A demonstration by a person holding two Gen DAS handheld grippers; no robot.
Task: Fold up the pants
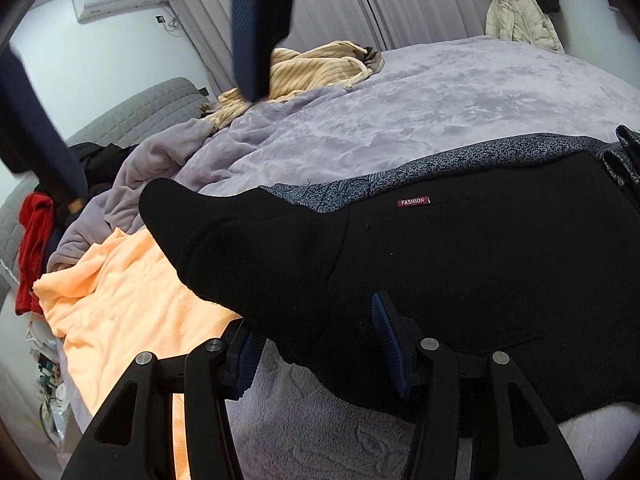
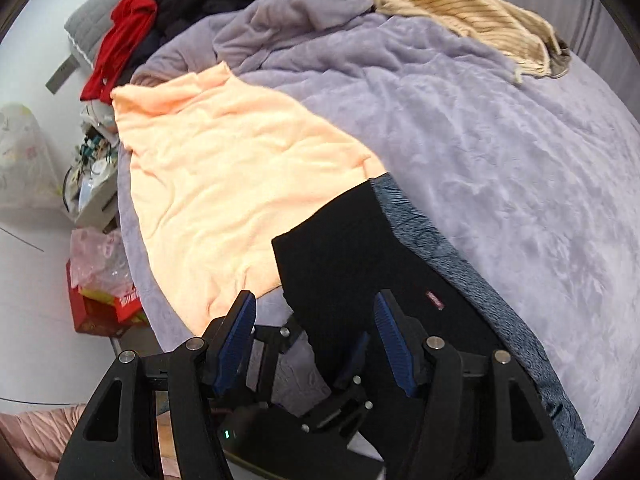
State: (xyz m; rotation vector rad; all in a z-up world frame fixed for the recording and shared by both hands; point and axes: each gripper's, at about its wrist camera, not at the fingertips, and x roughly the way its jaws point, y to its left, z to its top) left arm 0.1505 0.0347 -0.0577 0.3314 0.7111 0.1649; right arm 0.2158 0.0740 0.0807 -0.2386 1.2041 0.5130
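Orange towel [image 2: 224, 184] beside black pants [image 1: 460, 272], striped sweater [image 1: 316, 68]

The black knit pants with a grey patterned lining [image 1: 460, 272] are spread across the lavender plush bed cover [image 1: 440, 96], a small red "FASHION" label [image 1: 414, 201] showing on them. The left claw [image 1: 316, 344] is seen clamped on the pants' near edge, black fabric bunched between its blue ribbed pads [image 1: 382, 324]. A peach fleece towel [image 1: 128, 304] lies just beside the pants, and a tan striped garment [image 1: 316, 66] is seen farther back on the bed.
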